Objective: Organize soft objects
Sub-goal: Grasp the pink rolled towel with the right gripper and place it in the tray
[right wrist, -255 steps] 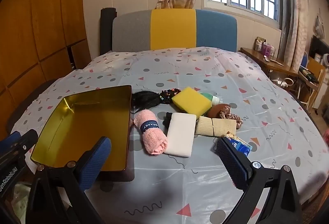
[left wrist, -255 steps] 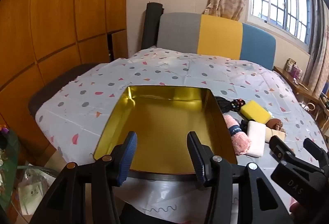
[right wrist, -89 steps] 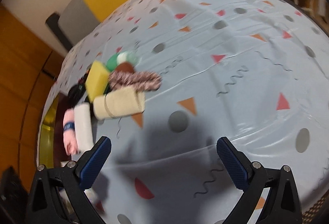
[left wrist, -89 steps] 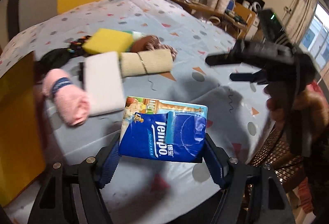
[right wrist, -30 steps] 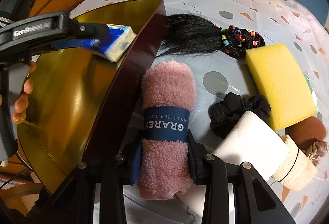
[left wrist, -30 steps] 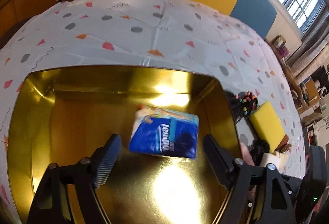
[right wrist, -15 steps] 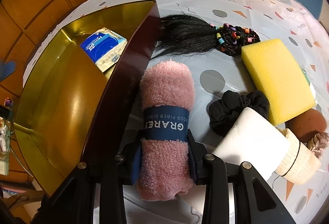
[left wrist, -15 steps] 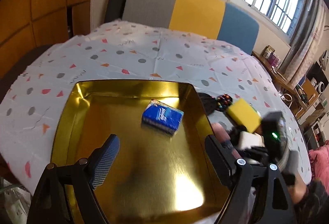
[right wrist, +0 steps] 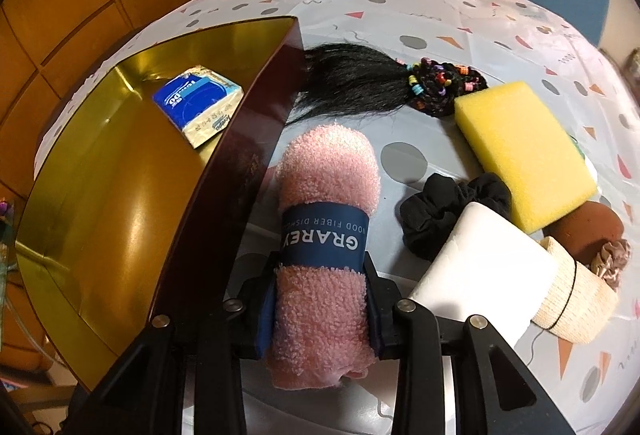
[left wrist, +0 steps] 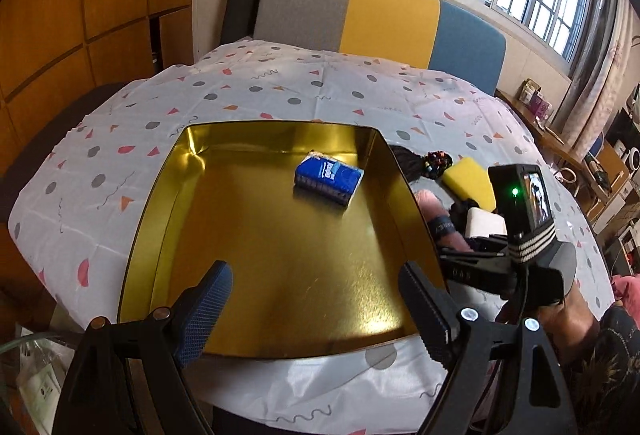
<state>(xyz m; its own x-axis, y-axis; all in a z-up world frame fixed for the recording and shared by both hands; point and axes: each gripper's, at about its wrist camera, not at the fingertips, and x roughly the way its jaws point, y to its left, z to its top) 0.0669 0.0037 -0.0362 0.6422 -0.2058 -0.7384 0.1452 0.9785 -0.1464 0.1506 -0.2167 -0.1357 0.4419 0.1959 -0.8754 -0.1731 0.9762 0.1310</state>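
A blue tissue pack (left wrist: 329, 182) lies in the gold tin tray (left wrist: 280, 275), towards its far right corner; the right wrist view shows the tissue pack (right wrist: 198, 104) there too. My left gripper (left wrist: 316, 311) hangs open above the tray's near end with nothing between its fingers. A rolled pink towel (right wrist: 326, 247) with a dark blue band lies on the tablecloth beside the tray's (right wrist: 100, 175) right wall. My right gripper (right wrist: 320, 311) is shut on the towel's near half, both pads pressed into it. In the left wrist view the right gripper (left wrist: 460, 255) sits beside the tray over the pink towel (left wrist: 438, 215).
Right of the towel lie a white foam block (right wrist: 476, 271), a black scrunchie (right wrist: 436, 211), a yellow sponge (right wrist: 524, 151), a beige bandage roll (right wrist: 576, 295), a brown pad (right wrist: 588, 227) and a black hairpiece with coloured beads (right wrist: 380, 79). A padded headboard (left wrist: 380, 15) stands at the back.
The left gripper has drawn back and up from the tissue pack, which now lies loose in the tray. The right gripper has stayed shut on the pink towel.
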